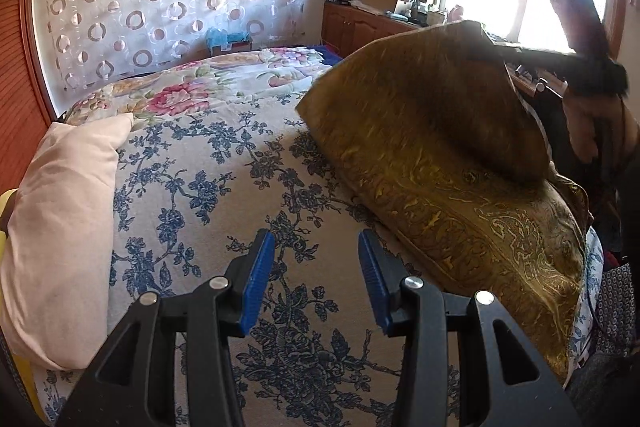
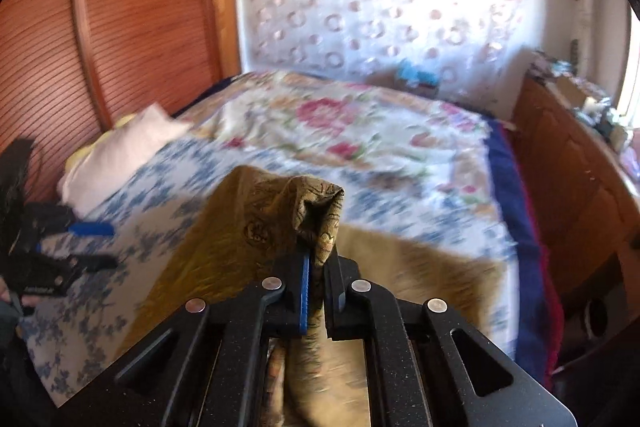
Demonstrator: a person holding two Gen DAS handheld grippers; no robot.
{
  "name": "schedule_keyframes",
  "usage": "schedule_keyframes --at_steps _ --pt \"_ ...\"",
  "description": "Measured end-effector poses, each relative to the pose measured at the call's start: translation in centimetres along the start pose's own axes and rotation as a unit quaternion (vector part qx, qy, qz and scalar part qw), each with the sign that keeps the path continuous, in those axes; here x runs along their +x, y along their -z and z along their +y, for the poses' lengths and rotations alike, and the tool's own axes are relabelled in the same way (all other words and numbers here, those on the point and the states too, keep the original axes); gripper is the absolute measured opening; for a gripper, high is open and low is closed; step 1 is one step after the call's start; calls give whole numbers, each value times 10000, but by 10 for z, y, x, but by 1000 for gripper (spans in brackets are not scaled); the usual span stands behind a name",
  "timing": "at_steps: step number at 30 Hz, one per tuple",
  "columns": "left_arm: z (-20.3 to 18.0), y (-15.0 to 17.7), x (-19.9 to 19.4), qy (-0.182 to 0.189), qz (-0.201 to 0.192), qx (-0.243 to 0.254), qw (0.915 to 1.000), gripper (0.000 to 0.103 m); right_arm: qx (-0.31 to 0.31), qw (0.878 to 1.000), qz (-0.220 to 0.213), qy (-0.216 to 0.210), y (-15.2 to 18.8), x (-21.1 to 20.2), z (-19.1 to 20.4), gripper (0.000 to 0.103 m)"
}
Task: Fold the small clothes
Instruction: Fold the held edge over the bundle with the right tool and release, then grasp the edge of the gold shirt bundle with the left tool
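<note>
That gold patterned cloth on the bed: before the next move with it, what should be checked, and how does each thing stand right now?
1. Right gripper shut on the gold cloth: ok, a bunched corner is pinched between its pads.
2. Corner lifted off the bed: ok, it is raised while the rest lies flat.
3. Left gripper free to take another corner: ok, open and empty.
4. Left gripper at the cloth: not ok, it hovers over bare bedspread beside it.
5. Pink pillow out of the way: ok, apart from the cloth.
6. Cloth's far edge lying smooth: cannot tell, hidden by the lifted part.
</note>
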State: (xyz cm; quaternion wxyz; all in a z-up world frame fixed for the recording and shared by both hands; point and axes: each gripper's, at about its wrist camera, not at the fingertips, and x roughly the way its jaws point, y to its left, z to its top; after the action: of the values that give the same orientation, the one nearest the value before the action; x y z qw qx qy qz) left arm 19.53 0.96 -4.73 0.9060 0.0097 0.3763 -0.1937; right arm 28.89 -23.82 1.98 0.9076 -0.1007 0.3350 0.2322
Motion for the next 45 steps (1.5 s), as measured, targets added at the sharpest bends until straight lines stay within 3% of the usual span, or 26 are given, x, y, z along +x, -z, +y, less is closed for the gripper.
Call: schedule_keyframes --at_steps 7,9,10,12,19,24,29,36,37,38,39,45 --pt "-7 1 -1 48 6 24 10000 42 492 9968 470 424 -13 28 -73 3" --pt "-11 0 -2 48 13 46 10000 42 632 9931 652 742 -11 40 -91 6" --pt "-13 0 -3 57 8 60 10000 42 672 9898 725 1022 -10 43 -97 11" --pt "-17 0 -5 74 -6 88 9999 42 756 9867 779 1206 -6 42 -105 34" --pt "-36 0 -9 139 -79 138 9998 42 645 9928 545 853 24 -11 -91 34" --pt "-52 3 -17 183 -209 150 9995 42 616 9941 586 673 67 -47 -69 36" --pt "-69 7 -22 154 -277 168 9994 42 700 9935 767 456 114 -66 -52 35" --pt "-88 18 -30 145 -288 133 9994 42 721 9895 1112 574 162 -64 -43 35" --pt "-90 19 -32 152 -283 117 9994 42 742 9898 1093 541 164 -64 -43 33" --pt "-93 21 -34 155 -285 109 9994 42 766 9907 1027 456 167 -67 -42 13" --pt "-96 23 -36 149 -295 113 9994 42 759 9923 902 390 168 -74 -40 4" --pt "-109 27 -52 173 -376 155 9990 42 858 9951 184 458 171 -137 -41 3"
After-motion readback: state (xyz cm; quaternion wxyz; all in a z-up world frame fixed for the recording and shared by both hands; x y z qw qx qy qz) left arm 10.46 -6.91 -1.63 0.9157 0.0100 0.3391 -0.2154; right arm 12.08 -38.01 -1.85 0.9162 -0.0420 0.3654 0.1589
